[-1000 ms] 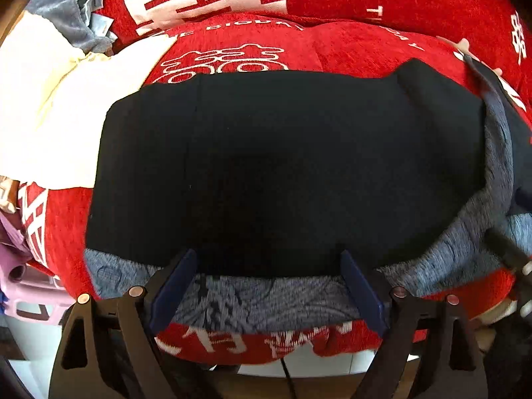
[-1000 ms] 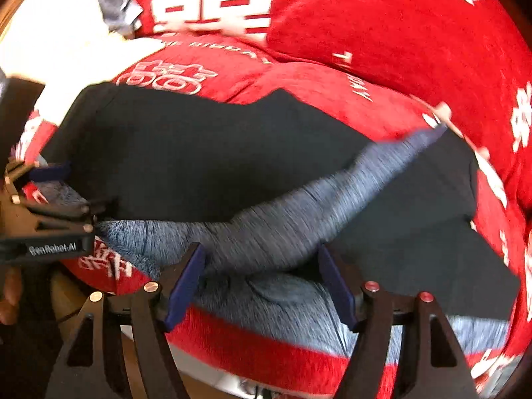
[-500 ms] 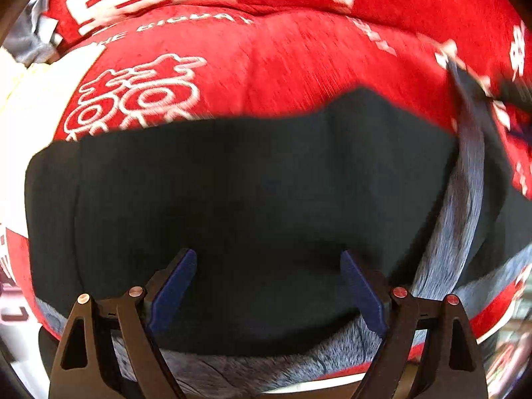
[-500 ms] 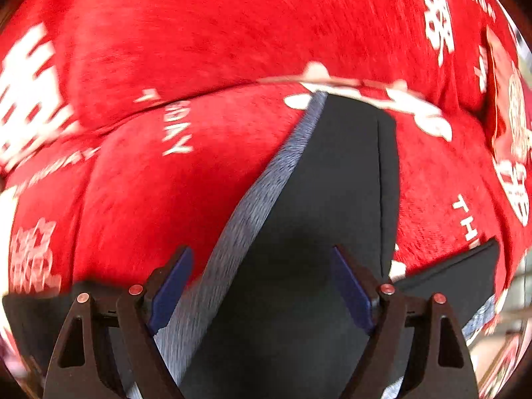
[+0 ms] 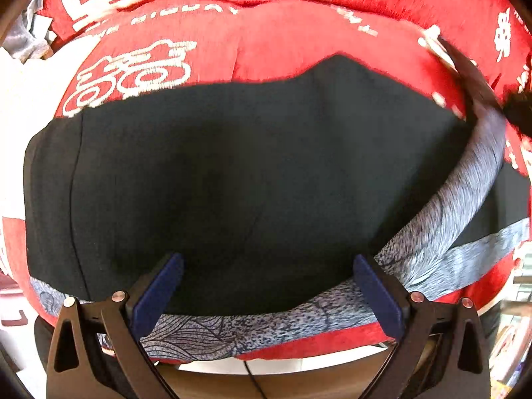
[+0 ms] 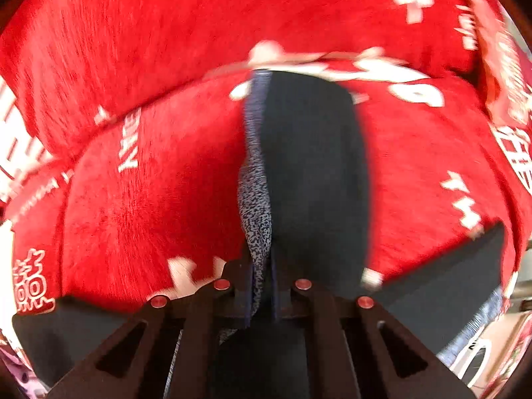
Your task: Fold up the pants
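One pair of pants [image 5: 232,179], two grippers. Left gripper [image 5: 266,286] jaws are opening wide, hovering over the black cloth near the red cushion's [image 5: 282,53] front edge, nothing pinched. Right gripper [image 6: 262,286] jaws are closing on the grey-patterned band. Pants are lying spread across the cushion, one leg stretching toward its back edge.

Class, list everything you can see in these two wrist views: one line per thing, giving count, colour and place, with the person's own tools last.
pants: one, black with grey patterned lining, spread across the red cover; one leg pulled up into the right gripper.
sofa cover: one, red with white lettering, under the pants.
white cloth: one, far left edge.
grey cloth: one, top left corner.
left gripper: one, black with blue pads, jaws opening, nothing between them, over the pants' near edge.
right gripper: one, black, closing on the pants leg.
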Demonstrator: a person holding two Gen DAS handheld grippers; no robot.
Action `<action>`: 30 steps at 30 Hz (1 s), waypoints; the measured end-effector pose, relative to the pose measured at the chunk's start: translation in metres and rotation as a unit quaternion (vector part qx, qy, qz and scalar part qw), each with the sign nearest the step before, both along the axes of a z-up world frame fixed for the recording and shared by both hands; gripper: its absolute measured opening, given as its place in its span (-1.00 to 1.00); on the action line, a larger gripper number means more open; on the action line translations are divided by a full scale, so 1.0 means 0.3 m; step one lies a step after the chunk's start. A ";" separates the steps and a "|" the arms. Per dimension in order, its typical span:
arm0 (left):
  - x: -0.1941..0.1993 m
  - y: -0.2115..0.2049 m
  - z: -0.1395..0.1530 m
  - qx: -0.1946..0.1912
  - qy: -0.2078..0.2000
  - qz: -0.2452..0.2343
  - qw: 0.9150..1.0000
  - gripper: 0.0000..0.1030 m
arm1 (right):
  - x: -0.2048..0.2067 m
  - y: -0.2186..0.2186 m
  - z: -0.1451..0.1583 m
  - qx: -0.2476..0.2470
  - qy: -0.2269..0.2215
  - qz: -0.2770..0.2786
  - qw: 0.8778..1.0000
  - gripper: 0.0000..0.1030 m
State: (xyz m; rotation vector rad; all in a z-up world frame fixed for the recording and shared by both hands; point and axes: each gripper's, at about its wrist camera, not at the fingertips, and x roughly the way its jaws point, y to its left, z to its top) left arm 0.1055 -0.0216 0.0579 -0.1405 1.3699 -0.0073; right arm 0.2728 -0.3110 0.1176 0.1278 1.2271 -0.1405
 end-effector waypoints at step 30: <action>0.166 -0.110 -0.012 -0.026 0.016 -0.034 0.999 1.00 | -0.453 -0.616 0.018 0.134 -0.157 -0.079 0.975 -0.84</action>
